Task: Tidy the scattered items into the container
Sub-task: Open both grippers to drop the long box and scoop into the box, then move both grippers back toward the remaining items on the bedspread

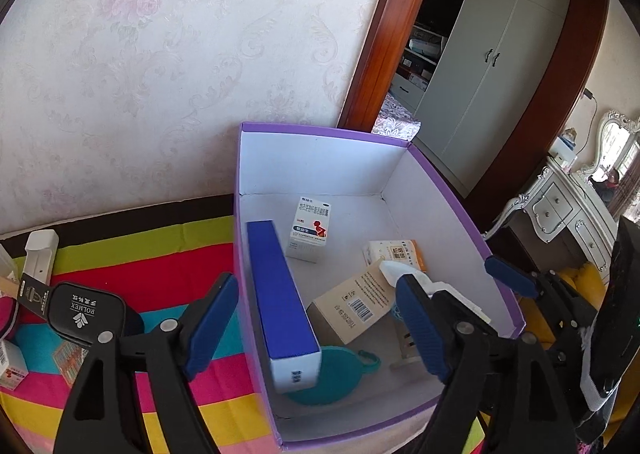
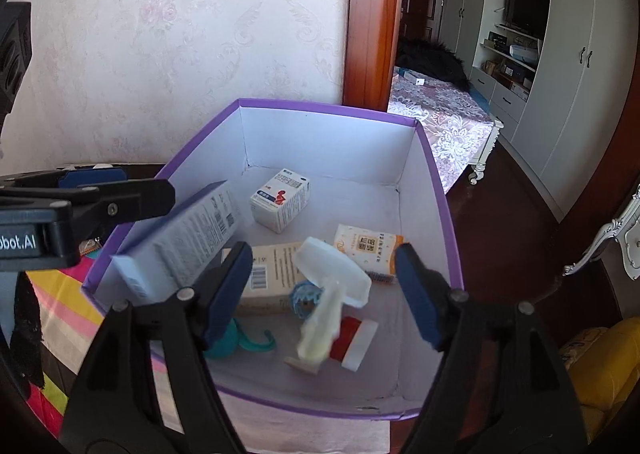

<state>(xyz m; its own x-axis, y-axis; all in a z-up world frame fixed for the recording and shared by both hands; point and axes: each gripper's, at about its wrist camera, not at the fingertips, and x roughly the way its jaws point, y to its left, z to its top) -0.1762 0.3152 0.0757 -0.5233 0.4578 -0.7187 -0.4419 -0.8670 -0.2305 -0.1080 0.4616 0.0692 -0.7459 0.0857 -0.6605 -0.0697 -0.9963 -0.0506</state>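
Both grippers hang released above the purple box (image 1: 460,214); leftovers such as the black case (image 1: 86,312) lie on the table nearest the left gripper (image 1: 316,324), the right gripper (image 2: 326,290) farther off.

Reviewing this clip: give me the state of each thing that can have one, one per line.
left gripper: open, nothing pinched.
right gripper: open, nothing pinched.
purple box: lidless, part filled.
long blue carton: in the box, leaning on its left wall.
black case: on the striped cloth, outside the box.
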